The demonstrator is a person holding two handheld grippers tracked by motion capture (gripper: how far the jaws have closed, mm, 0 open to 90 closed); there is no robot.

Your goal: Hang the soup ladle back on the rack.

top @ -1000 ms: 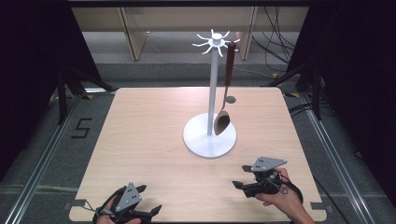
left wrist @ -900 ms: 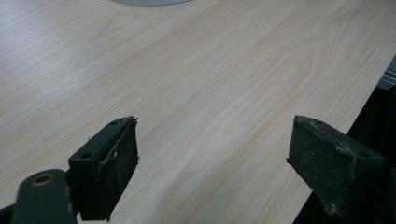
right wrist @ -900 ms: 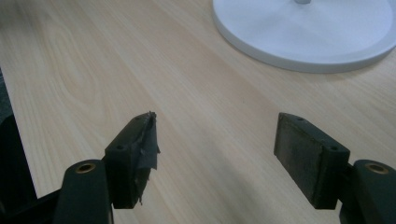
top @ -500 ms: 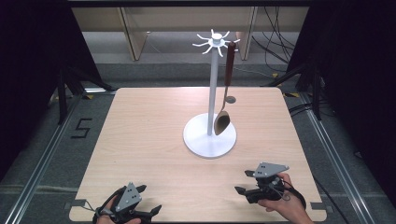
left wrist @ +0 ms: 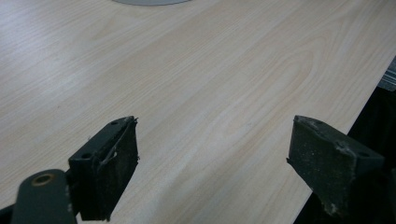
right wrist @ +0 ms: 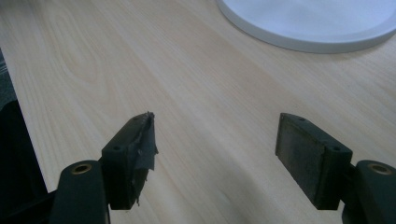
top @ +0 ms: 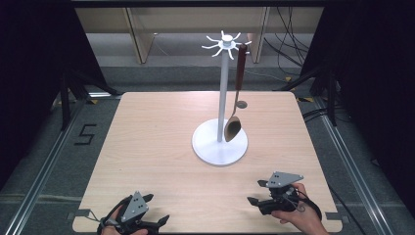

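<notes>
Since a second ago: right gripper [top: 258, 192] drawn back toward near edge of worktop [top: 161, 137], now close to near right corner, held in a hand [top: 301, 218]. Left gripper [top: 155, 211] unchanged at near left corner, partly over near edge. Stand and spoon unchanged.

Writing: single "5" marked on floor [top: 85, 133] off left edge of worktop. No brand or label legible on stand, spoon or grippers.

White stand [top: 220, 142] right of centre on worktop: round flat base, thin upright pole, crown of short curved hooks at top. Wooden spoon [top: 233, 126] hanging from a right-side hook, dark brown handle up, paler bowl down, bowl just over base, right of pole. Whether bowl touches base: cannot tell. Small dark round spot on worktop behind spoon, toward far edge; nature unclear.

Left gripper view: both black jaws wide apart, nothing between, bare pale wood grain beneath; right jaw at worktop edge, dark beyond. Sliver of stand base [left wrist: 149, 2] at top.

Right gripper view: jaws wide apart, nothing held; frayed tape on left jaw pad. White base rim [right wrist: 308, 28] ahead at upper right, well apart from jaws.
</notes>
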